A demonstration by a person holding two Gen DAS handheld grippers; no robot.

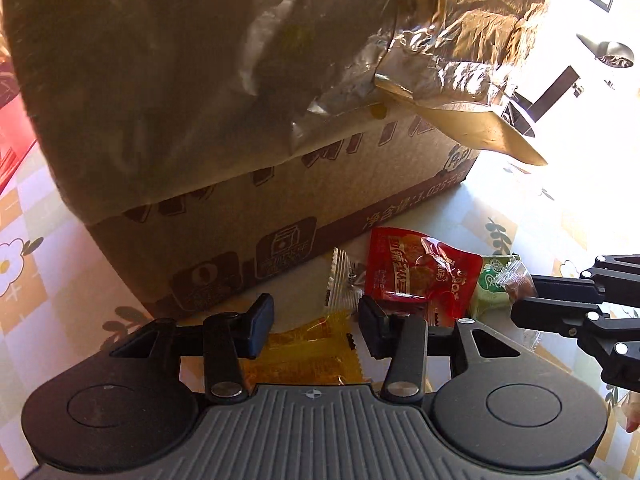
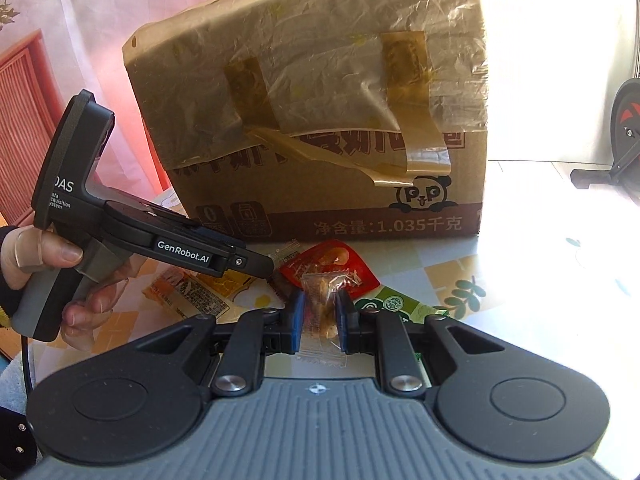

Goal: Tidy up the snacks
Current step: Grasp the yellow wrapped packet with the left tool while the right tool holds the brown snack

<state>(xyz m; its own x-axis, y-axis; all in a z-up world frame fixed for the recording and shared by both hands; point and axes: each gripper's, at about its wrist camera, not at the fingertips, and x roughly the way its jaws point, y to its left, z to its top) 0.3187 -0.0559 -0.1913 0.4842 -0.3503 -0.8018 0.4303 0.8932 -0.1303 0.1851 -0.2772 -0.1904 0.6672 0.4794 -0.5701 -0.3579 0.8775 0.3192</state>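
Snacks in heap on patterned tabletop (image 1: 472,200), just before taped cardboard box (image 2: 320,120). Red packet (image 1: 416,272) in middle, green packet (image 1: 490,292) beside it, white wrapper (image 1: 344,280) against box. My right gripper (image 2: 320,312) pinching clear-wrapped candy (image 2: 320,292) above red packet. My left gripper (image 1: 316,326) half spread over yellow packet (image 1: 304,344), pads not pressing it. Hand (image 2: 60,264) grips left handle.

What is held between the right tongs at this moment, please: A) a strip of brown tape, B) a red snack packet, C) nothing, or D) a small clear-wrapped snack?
D: in the right wrist view, the right tongs are closed on a small clear-wrapped snack, while the red packet lies on the table behind it.
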